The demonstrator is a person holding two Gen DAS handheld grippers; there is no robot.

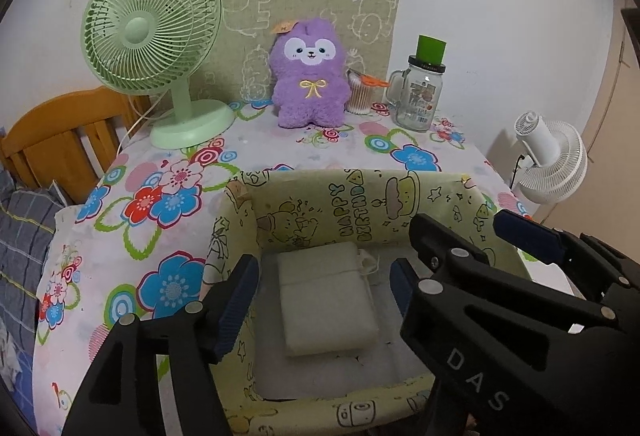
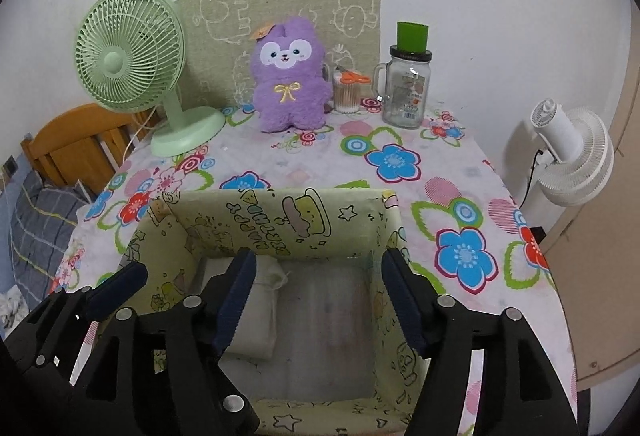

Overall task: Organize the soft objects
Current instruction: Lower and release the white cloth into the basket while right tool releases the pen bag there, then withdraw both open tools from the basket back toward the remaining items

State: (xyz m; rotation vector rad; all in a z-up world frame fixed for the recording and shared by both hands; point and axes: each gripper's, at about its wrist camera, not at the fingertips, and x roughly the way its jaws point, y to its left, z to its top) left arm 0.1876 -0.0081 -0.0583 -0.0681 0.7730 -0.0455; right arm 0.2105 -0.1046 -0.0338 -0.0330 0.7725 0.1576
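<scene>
Nearest you, both claws hang over the box, a soft-walled fabric bin printed with cartoons, standing on the flowered cloth. Your left gripper stands well open with nothing between its pads; the folded pad lies below it on the box floor, untouched. Your right gripper is likewise well open and empty, poised over the bare right half of the floor.

The folded pad is a pale, flat cloth bundle with a loose string at its far right corner. It sits on the left side of the floor, toward 9 o'clock from box centre, near or against the left wall; which cannot be told. It looks light and limp, and would likely sag if lifted by one edge. If it needs shifting, pinch across the thick folded edge, not the string.

Beyond the box, at 12 o'clock against the wall, the plush sits upright, apparently the next soft thing to stow. Judge it light, squashy and not fragile; its pile should give good grip. Take it across the body below the head, one claw per flank, since the arms and ears would stretch.

At 10 o'clock stands the green fan; at 1 o'clock the swab cup touches or nearly touches the plush, with the jar beside it. Both are hard and easily tipped, so lift the plush straight toward you.
</scene>
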